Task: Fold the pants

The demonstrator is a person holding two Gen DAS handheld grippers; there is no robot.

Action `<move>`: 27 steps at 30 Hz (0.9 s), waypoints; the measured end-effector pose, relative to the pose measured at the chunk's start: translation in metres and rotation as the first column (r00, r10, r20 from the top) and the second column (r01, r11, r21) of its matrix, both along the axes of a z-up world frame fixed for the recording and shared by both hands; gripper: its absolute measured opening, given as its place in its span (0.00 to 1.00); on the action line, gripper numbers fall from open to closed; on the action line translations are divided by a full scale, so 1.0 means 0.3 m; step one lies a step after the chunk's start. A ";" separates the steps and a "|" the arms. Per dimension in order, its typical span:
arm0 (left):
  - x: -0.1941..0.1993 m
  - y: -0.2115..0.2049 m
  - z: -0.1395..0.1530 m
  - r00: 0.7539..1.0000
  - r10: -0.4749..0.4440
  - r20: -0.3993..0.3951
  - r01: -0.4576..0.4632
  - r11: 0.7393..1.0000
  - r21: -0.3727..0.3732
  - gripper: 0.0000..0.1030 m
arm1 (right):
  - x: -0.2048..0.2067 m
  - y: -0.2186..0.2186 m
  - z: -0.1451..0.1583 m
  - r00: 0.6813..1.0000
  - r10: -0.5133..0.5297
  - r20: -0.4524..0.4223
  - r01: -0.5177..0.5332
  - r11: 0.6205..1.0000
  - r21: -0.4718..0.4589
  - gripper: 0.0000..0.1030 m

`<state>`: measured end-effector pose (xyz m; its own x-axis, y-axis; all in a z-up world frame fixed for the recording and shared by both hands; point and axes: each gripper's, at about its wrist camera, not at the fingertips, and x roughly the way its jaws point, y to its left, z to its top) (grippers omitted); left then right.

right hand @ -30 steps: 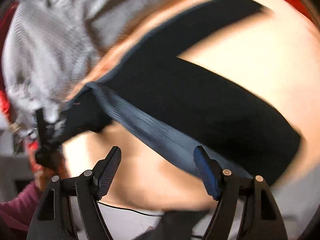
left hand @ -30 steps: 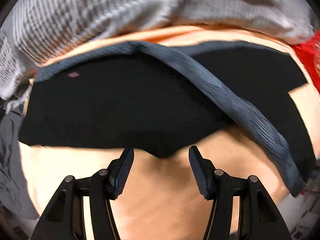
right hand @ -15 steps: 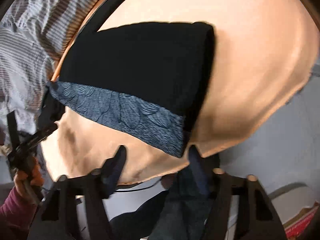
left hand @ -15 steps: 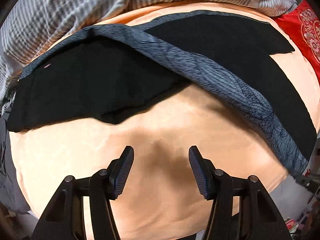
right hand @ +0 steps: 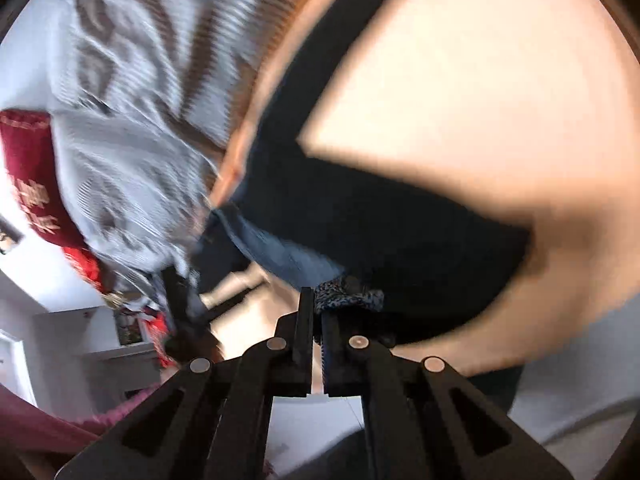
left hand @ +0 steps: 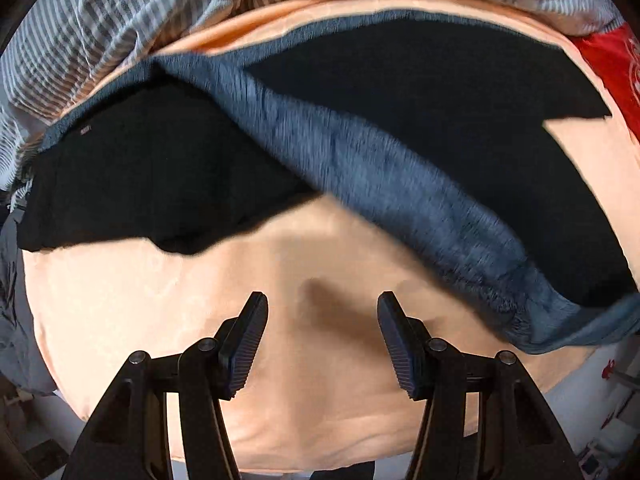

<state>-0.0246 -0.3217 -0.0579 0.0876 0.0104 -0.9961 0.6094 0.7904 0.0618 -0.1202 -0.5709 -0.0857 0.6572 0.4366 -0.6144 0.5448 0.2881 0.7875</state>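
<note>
In the left wrist view, the striped grey-and-white bedding (left hand: 120,20) is bunching along the upper left of the frame, and the black pants with a blue patterned side stripe (left hand: 160,168) are lying across the middle on the peach-coloured bedsheet (left hand: 320,380), one leg crossing the other toward the right. The left gripper (left hand: 320,320) is hovering at the bottom centre, fingers wide apart and holding nothing. In the blurred right wrist view, the right gripper (right hand: 316,300) is pinching the pants' blue edge at the lower centre, jaws nearly together. The fold looks barely begun: the legs are lying unaligned.
</note>
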 end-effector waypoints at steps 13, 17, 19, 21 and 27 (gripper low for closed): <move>0.264 -0.285 0.160 0.972 0.179 0.150 -0.169 0.983 -0.073 0.79 | 0.664 -0.737 -0.017 0.995 0.088 -0.047 -0.095 0.980 -0.173 0.03; 0.313 -0.360 0.112 0.963 0.192 0.190 -0.186 0.981 -0.052 0.80 | 0.743 -0.847 -0.152 0.988 0.025 -0.150 -0.052 0.982 -0.182 0.03; 0.327 -0.389 0.082 0.963 0.192 0.189 -0.190 0.981 -0.029 0.80 | 0.757 -0.859 -0.192 0.976 0.029 -0.215 -0.075 0.974 -0.211 0.05; 0.323 -0.402 0.066 0.963 0.196 0.186 -0.198 0.980 -0.005 0.80 | 0.757 -0.867 -0.218 0.964 0.026 -0.266 -0.084 0.974 -0.208 0.05; 0.329 -0.438 0.011 0.969 0.169 0.181 -0.179 0.983 0.039 0.80 | 0.684 -0.895 -0.118 0.962 -0.049 -0.270 -0.028 0.961 -0.274 0.76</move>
